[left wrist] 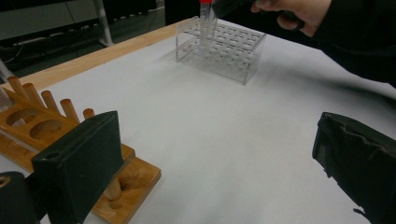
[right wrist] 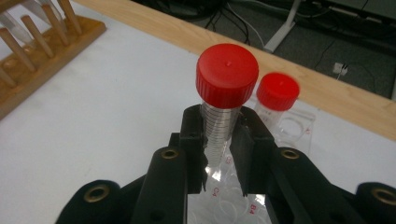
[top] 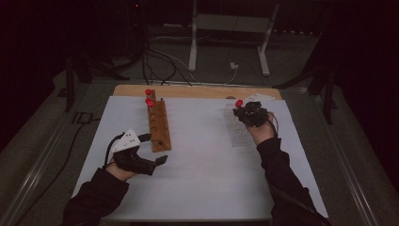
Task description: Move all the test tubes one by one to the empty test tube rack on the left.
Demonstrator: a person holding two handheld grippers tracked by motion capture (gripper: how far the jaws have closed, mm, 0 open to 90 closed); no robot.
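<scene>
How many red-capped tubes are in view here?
4. Two stand at the far end of the wooden rack: and. One is clamped in the right gripper; another stands behind it in the clear rack.

High view dim, upper corners nearly black; gripper views brighter, evenly lit (far red cap (right wrist: 278,91) slightly blurred).

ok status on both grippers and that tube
Right gripper shut on red-capped tube, above clear rack. Left gripper open, idle beside wooden rack. Second red-capped tube close behind.
</scene>
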